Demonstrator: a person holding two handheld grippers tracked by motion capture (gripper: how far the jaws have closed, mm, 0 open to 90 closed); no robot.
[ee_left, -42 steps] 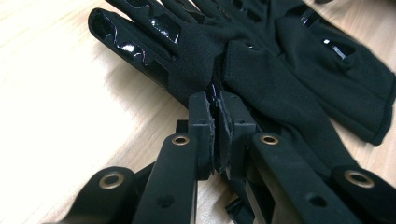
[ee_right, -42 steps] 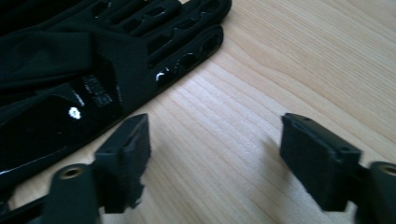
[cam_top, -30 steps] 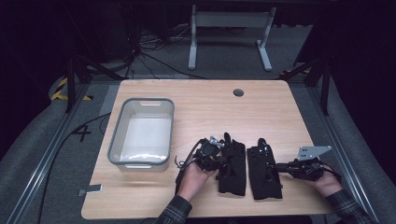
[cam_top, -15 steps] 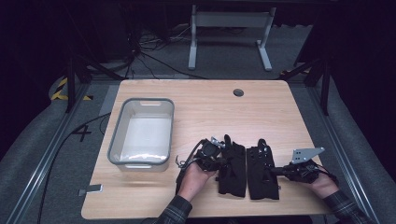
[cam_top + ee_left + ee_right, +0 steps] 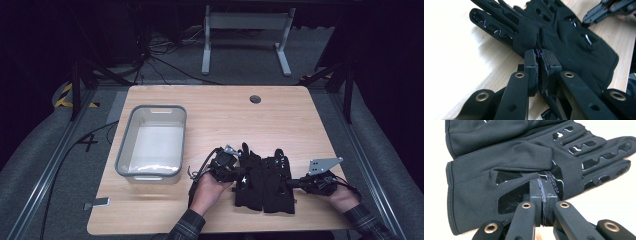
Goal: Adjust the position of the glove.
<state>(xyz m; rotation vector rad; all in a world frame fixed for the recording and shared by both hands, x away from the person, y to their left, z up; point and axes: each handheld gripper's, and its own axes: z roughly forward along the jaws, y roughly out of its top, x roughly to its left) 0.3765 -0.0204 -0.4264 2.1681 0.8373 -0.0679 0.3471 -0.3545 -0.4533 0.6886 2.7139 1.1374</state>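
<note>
Hands come in from the near edge of the pale wooden worktop (image 5: 210,107), both in dark checked sleeves. The left hand (image 5: 209,189) holds the left gripper (image 5: 239,172), which lies low and points to the right, with its cable curling beside it. Its jaws are pressed together on the fabric edge of the left black fabric glove (image 5: 250,180), between the thumb and the palm, as the left gripper view shows (image 5: 539,56). The right hand (image 5: 340,196) holds the right gripper (image 5: 292,183), which points to the left, with the grey three-cornered plate standing up on top. Its jaws are also closed, and they pinch the edge of the right black fabric glove (image 5: 278,182) near the glossy patch on its palm (image 5: 541,185).

Both gloves lie flat side by side, touching, near the front edge, with the fingers pointing away from the person. Further to the left, well apart from the gloves, stands a grey-rimmed rectangular plastic tub (image 5: 119,155). Near the far edge there is a small round dark cable hole (image 5: 255,99). Beyond the worktop a white metal frame (image 5: 245,20) stands on the floor.
</note>
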